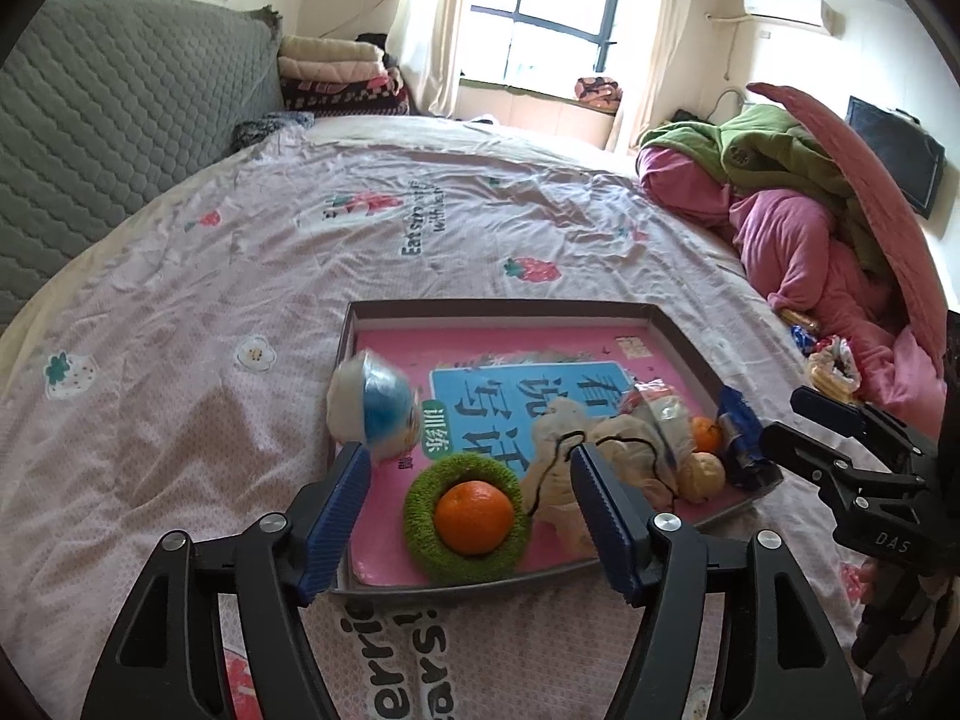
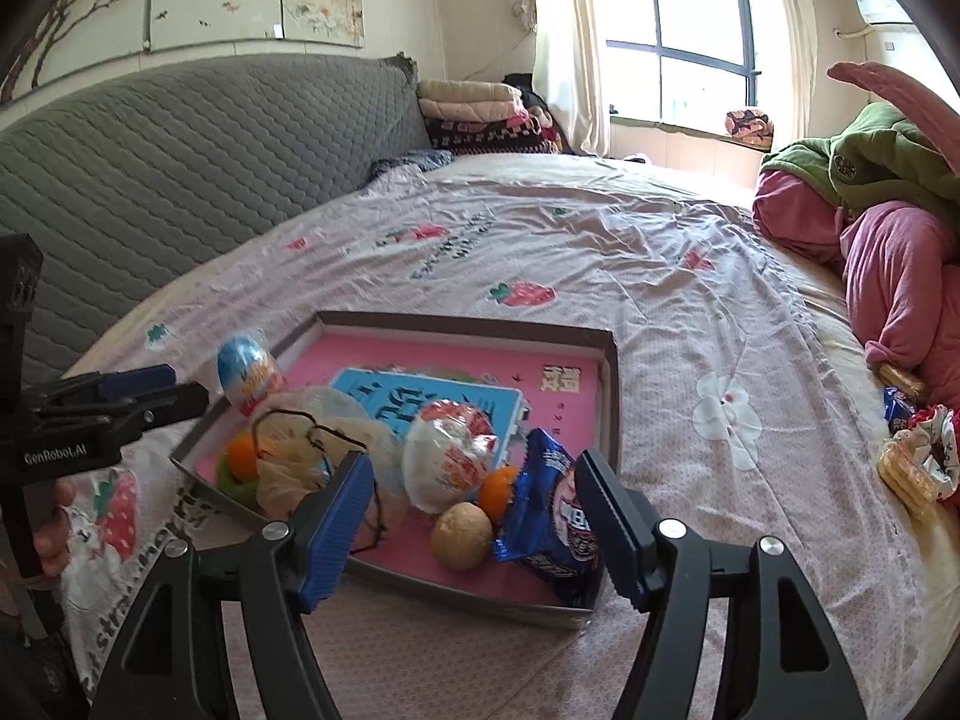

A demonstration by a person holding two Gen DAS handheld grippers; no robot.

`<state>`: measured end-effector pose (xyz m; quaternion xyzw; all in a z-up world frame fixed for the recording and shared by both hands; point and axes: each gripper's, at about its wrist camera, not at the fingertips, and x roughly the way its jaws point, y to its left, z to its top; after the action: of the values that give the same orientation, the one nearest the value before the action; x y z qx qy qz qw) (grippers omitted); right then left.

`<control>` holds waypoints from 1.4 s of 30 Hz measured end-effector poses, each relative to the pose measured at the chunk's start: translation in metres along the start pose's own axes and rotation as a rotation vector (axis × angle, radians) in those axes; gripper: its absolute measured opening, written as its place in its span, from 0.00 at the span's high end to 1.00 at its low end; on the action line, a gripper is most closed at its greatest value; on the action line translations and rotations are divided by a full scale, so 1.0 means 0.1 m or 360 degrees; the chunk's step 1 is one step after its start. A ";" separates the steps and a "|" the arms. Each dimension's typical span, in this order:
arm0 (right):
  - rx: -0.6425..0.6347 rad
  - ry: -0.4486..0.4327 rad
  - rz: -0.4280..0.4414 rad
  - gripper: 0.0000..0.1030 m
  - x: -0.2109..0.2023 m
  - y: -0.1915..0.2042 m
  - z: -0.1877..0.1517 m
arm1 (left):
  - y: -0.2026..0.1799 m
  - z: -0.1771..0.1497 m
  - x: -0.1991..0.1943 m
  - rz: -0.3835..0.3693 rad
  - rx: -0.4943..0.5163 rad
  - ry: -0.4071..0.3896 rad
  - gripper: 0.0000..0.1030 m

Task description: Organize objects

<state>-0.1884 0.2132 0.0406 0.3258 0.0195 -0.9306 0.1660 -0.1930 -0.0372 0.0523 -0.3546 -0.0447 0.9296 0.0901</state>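
Note:
A shallow grey tray (image 1: 498, 307) lies on the bed with a pink book (image 1: 540, 354) in it. On the book sit a green knitted ring (image 1: 420, 510) with an orange (image 1: 474, 516) in its middle, a crumpled plastic bag (image 1: 564, 426), a second orange (image 2: 501, 489), a brown round fruit (image 2: 462, 534), a red-and-white egg toy (image 2: 450, 456) and a blue snack packet (image 2: 552, 516). A blue egg toy (image 1: 375, 408), blurred, is at the tray's left rim just past my left finger. My left gripper (image 1: 471, 462) is open above the ring. My right gripper (image 2: 474, 474) is open above the snack end, holding nothing.
The tray rests on a pink strawberry-print sheet (image 1: 240, 276). A heap of pink and green clothes (image 1: 798, 228) lies at the right, with loose snack packets (image 2: 906, 468) beside it. A grey quilted headboard (image 2: 180, 150) and folded blankets (image 2: 474, 102) stand at the far side.

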 end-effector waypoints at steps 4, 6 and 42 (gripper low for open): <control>0.0000 -0.0031 0.0024 0.30 -0.08 0.06 -0.01 | -0.06 -0.03 -0.09 0.0026 0.0026 -0.0036 0.30; -0.0003 -0.0048 0.0031 0.30 -0.12 0.10 -0.03 | -0.08 -0.06 -0.13 0.0026 0.0023 -0.0045 0.29; 0.0201 -0.0181 -0.0030 0.29 -0.45 0.30 -0.56 | -0.34 -0.85 -0.20 0.0181 -0.0004 -0.0023 0.24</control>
<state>-0.1120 0.2061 0.0263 0.2821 -0.0454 -0.9484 0.1372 -0.1169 -0.0059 0.0074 -0.3499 -0.0264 0.9357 0.0363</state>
